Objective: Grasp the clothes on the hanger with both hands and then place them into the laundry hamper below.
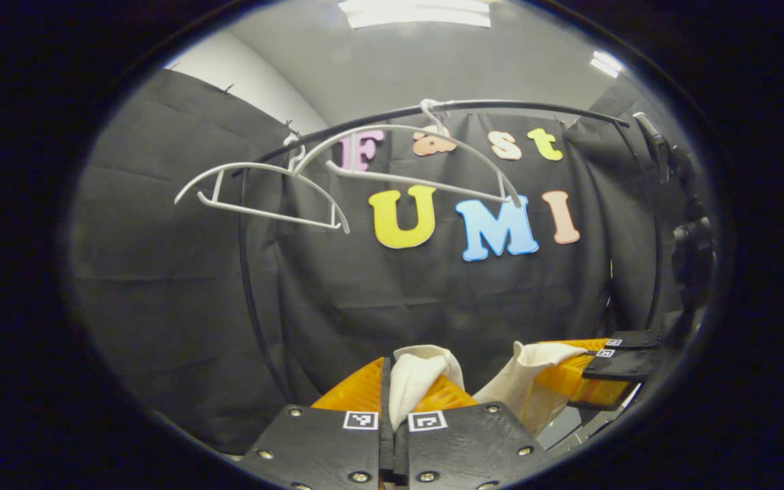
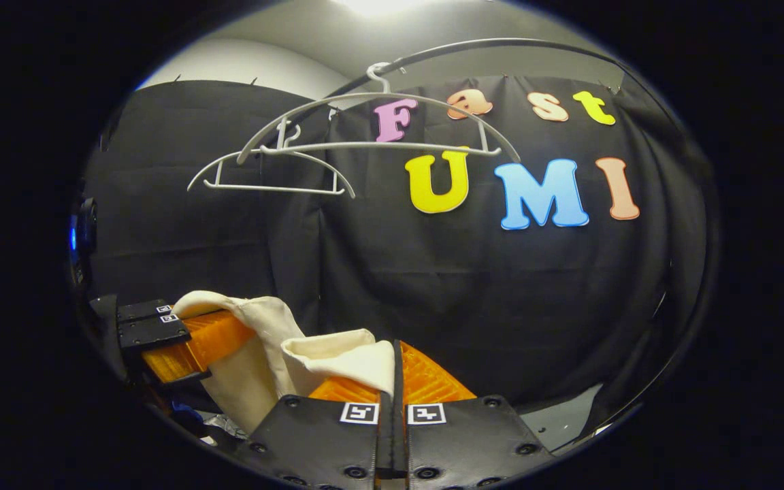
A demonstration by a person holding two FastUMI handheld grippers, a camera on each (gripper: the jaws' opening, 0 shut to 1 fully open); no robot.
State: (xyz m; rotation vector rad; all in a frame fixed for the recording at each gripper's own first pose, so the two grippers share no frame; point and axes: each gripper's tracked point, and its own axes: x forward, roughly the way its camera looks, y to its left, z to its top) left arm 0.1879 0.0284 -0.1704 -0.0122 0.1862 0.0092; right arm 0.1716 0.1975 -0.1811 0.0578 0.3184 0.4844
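A: Left gripper [image 1: 393, 395], orange fingers clamped tight on a fold of the cream fabric garment [image 1: 416, 378]!

B: Same for the right gripper [image 2: 395, 381], pinching its end of the cloth, which sags between them.

A: Two bare white plastic hangers [image 2: 371, 129] hang overhead on the black rail [image 1: 501, 105], well above the garment.

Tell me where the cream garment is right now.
The cream garment is off the two bare white hangers, pinched between the left hand-held gripper and the right hand-held gripper, well below the rail.
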